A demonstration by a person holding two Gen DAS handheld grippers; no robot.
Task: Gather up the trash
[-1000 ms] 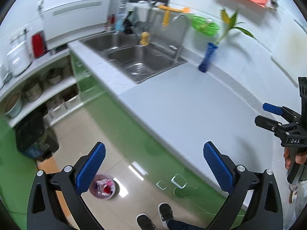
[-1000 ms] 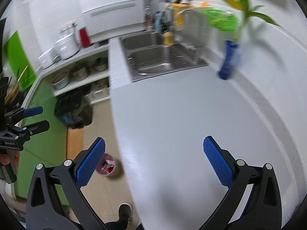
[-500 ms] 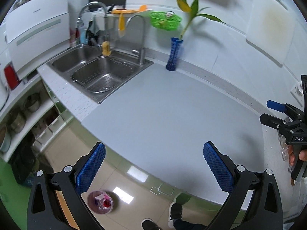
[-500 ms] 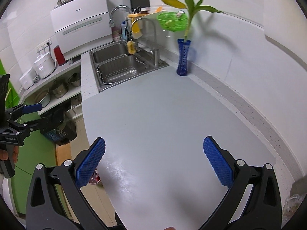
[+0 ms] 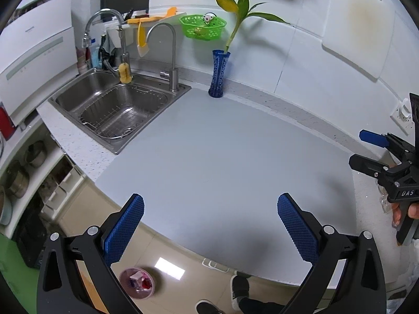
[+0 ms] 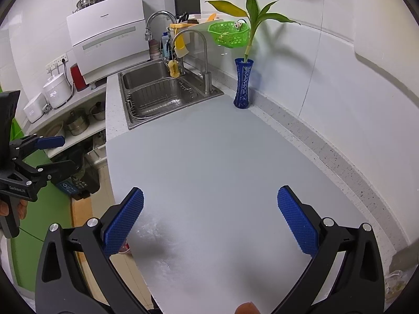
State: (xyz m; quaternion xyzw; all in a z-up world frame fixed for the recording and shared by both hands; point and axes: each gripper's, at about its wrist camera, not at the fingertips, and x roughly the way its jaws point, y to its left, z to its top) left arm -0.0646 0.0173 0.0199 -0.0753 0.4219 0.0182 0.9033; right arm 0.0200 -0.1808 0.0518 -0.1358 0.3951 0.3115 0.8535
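My left gripper (image 5: 210, 213) hangs open over the front edge of the grey countertop (image 5: 222, 157), nothing between its blue pads. My right gripper (image 6: 209, 212) is open too, above the counter's near part, and empty. Each shows in the other's view: the right gripper (image 5: 366, 149) at the far right, the left gripper (image 6: 56, 154) at the far left, both with jaws apart. A small round bin (image 5: 137, 282) with pink and red trash inside stands on the floor below the counter edge. Clear crumpled plastic (image 5: 382, 198) lies at the counter's right end, partly behind the right gripper.
A steel double sink (image 5: 117, 107) with two taps sits at the back left. A blue vase (image 5: 219, 74) with a green plant stands against the wall, a green basket (image 5: 203, 27) hangs above. Open shelves with pots (image 6: 76, 123) and a dark bin (image 6: 78, 180) lie left. A person's shoes (image 5: 239, 287) show on the floor.
Both views have swung up and to the right, from the floor and cabinet side onto the counter and wall. Both grippers stayed open.
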